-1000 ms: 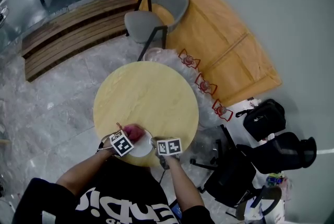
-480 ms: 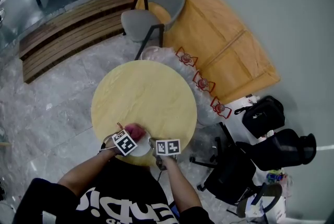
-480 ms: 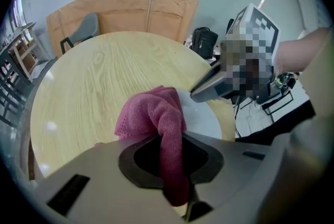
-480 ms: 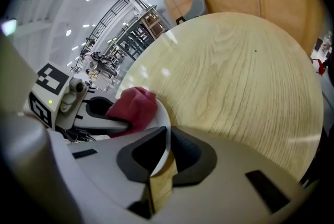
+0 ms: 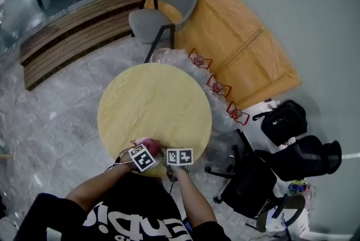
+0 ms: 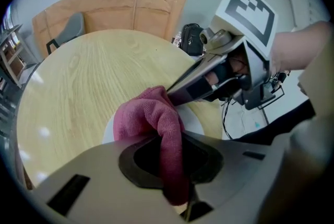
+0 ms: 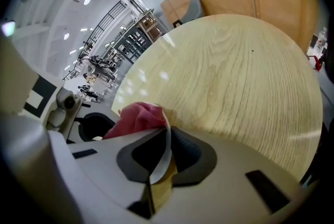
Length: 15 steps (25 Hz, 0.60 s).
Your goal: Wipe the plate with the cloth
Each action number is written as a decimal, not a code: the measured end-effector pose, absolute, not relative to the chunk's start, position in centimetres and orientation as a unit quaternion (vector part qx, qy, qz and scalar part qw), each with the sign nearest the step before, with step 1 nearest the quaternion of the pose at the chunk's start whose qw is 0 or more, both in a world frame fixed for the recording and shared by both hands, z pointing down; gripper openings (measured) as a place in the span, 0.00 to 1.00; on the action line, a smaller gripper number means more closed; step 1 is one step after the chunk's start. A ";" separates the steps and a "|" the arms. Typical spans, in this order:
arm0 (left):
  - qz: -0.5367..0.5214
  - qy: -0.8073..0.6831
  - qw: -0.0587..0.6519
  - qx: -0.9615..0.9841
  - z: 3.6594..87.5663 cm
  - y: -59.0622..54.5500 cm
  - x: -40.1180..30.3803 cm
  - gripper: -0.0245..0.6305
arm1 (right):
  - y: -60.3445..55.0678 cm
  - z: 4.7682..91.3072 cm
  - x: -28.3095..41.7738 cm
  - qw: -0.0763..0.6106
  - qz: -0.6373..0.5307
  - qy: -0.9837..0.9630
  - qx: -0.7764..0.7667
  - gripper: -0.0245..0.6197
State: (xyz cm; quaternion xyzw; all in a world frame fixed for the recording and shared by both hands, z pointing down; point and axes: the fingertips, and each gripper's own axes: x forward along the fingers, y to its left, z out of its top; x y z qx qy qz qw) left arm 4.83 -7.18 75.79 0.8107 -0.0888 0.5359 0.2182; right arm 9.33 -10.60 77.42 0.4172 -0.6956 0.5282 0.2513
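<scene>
Clamping the pink cloth [image 6: 156, 113] between the jaws of my left gripper [image 6: 176, 176], I am pressing it down on the white plate [image 6: 195, 125], which is sitting at the near edge of the round table [image 5: 157, 99]. My right gripper [image 7: 159, 163] has just been closing its jaws and is now pinching the plate's rim, just beside the cloth.

The left gripper [image 6: 176, 181], clutching the cloth [image 6: 151, 113], slides across the plate [image 6: 194, 122] to sit just beside the right gripper [image 7: 156, 176], covering white that showed between them. The right gripper's jaws have just been closing, the plate's rim between them.
</scene>
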 end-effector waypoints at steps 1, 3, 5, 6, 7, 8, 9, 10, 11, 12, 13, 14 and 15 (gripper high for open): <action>0.535 -0.088 0.221 0.811 75.7 -7.1 4.9 0.14 | -10.7 77.4 9.3 0.251 0.528 -0.695 0.418 0.11; 0.531 -0.085 0.228 0.812 75.6 -6.8 5.2 0.14 | -10.7 77.3 9.4 0.248 0.529 -0.695 0.419 0.11; 0.523 -0.081 0.239 0.814 75.3 -6.3 5.5 0.14 | -10.6 77.3 9.4 0.245 0.533 -0.693 0.419 0.11; 0.520 -0.078 0.244 0.815 75.2 -6.1 5.7 0.14 | -10.6 77.3 9.4 0.243 0.534 -0.692 0.420 0.11; 0.517 -0.077 0.249 0.816 75.2 -5.8 5.8 0.14 | -10.6 77.3 9.4 0.241 0.536 -0.692 0.420 0.11; 0.515 -0.076 0.252 0.816 75.2 -5.7 5.8 0.14 | -10.6 77.3 9.4 0.240 0.536 -0.691 0.421 0.11; 0.512 -0.075 0.256 0.816 75.3 -5.5 5.9 0.14 | -10.5 77.3 9.5 0.239 0.536 -0.691 0.422 0.11; 0.508 -0.071 0.260 0.818 75.3 -5.2 6.1 0.14 | -10.6 77.3 9.5 0.239 0.534 -0.692 0.422 0.11; 0.503 -0.066 0.265 0.820 75.3 -5.0 6.2 0.14 | -10.6 77.3 9.5 0.239 0.533 -0.693 0.422 0.11; 0.502 -0.062 0.267 0.820 75.3 -4.9 6.2 0.14 | -10.7 77.3 9.5 0.240 0.532 -0.693 0.422 0.11; 0.504 -0.060 0.270 0.818 75.4 -4.7 6.0 0.14 | -10.7 77.2 9.5 0.242 0.531 -0.693 0.423 0.11; 0.508 -0.057 0.276 0.814 75.4 -4.3 5.7 0.14 | -10.8 77.2 9.5 0.243 0.530 -0.693 0.424 0.11; 0.508 -0.049 0.286 0.811 75.2 -3.8 5.6 0.14 | -10.8 77.2 9.5 0.244 0.529 -0.693 0.425 0.11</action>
